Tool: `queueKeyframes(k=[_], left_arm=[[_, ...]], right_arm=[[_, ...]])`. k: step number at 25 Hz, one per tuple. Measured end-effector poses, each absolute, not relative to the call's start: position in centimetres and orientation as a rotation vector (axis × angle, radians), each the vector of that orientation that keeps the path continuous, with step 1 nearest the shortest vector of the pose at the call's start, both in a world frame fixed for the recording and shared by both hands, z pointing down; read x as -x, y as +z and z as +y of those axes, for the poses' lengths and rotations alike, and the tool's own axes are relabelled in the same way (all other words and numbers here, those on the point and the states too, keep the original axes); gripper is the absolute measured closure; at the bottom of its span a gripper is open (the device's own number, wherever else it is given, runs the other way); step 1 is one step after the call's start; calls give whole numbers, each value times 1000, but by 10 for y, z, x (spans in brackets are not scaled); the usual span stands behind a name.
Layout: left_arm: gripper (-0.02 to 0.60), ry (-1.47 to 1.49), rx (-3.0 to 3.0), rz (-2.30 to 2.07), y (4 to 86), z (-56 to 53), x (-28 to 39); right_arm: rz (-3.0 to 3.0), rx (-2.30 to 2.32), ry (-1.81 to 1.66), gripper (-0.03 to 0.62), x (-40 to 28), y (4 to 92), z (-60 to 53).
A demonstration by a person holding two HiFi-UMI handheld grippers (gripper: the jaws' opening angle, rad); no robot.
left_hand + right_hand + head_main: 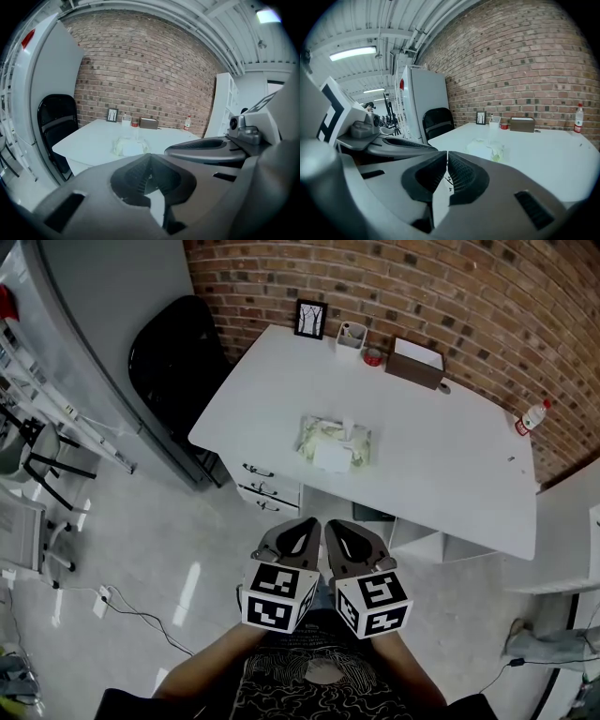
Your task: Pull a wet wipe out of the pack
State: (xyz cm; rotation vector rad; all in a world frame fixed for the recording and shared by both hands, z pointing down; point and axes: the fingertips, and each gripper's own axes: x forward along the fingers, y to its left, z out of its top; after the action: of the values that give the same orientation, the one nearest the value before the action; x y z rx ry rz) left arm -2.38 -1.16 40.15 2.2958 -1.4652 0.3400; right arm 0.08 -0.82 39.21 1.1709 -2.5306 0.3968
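Note:
The wet wipe pack [334, 442] lies flat near the middle of the white table [450, 474], pale green with a white flap, and a bit of white wipe stands up at its top. It also shows in the left gripper view, wet wipe pack [130, 147], and in the right gripper view, wet wipe pack [487, 149]. Both grippers hang side by side over the floor, well short of the table's front edge. My left gripper [302, 527] is shut and empty. My right gripper [336, 529] is shut and empty too.
At the table's far edge stand a small picture frame [310, 319], a white cup holder [351, 335], a red lid [373, 356] and a brown box [414, 362]. A bottle [532, 416] stands at the right. A black chair [174, 357] sits left. Drawers [267, 486] hang under the table.

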Motion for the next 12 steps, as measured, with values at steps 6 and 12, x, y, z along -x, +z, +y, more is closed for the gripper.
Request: queueKeyframes(k=[6,12], left_arm=[[571,355,-2300,-1443,408,-51,23],[571,369,-2298,-1416,414,-92,21]], right_arm=[[-2520,-1200,412,574,-1,397,-47],[-2486,-1231,433,574,-5,403,-87]])
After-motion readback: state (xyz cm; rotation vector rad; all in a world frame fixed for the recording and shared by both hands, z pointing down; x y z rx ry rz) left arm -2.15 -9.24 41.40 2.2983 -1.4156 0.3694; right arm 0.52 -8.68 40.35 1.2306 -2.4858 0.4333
